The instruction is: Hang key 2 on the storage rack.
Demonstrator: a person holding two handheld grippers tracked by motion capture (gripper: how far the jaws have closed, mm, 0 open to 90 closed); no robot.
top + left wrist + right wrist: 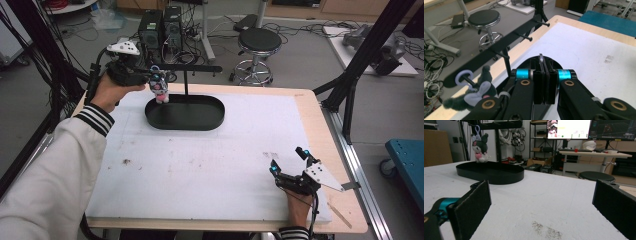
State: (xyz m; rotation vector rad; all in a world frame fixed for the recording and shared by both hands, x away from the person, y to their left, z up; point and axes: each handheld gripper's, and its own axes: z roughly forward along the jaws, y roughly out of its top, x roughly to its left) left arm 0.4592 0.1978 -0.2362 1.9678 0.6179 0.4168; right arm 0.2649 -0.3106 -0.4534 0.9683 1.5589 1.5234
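**Plush keychain going onto the rack at the table's far left corner**

The left tongs are raised beside the black rack, whose crossbar carries short pegs over an oval black tray. The plush keychain hangs with its pale ring threaded on the end peg, the toy dangling just above the tray's left end, presumably so it drops in if it slips. In the left gripper view the jaws stand pressed together with a thin metal loop pinched between their tips; whether that loop belongs to the keychain I cannot tell. The right tongs rest on the white mat near the table's near right corner, jaws spread wide and holding nothing, likely parked out of the way.
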